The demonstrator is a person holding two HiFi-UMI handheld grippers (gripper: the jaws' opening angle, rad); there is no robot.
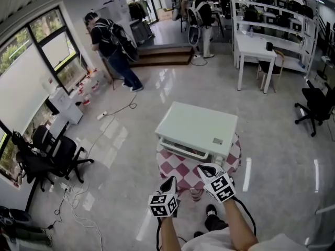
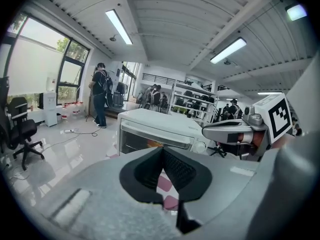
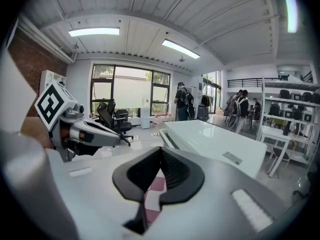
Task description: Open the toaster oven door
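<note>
So the toaster oven (image 1: 198,129) sits door-shut by the table's (image 1: 180,170) far edge. Left tool (image 1: 171,182) and right tool (image 1: 203,168) are both pinched closed, empty, over the near edge.

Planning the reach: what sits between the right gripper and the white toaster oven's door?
Only bare red-and-white checked tablecloth, seen in the head view; nothing else separates the right gripper from the white toaster oven.
</note>
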